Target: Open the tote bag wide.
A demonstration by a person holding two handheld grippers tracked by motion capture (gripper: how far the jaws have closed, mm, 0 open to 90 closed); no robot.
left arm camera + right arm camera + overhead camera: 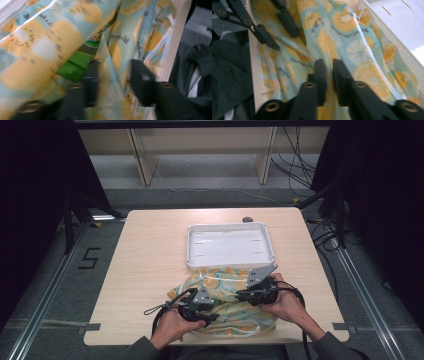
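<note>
The right gripper [329, 67] has its fingers clenched on a fold of the fruit-print bag [352, 50]. The left gripper [113, 72] has cloth between its fingers, not yet pinched. Just past the fingers sits the white tray [192, 255]. A thin fold might slip out.

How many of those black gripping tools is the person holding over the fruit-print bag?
2. The left gripper sits at the near left of the fruit-print bag; the right gripper sits at its right side, jaws pinched on the fabric, just before the white tray.
</note>
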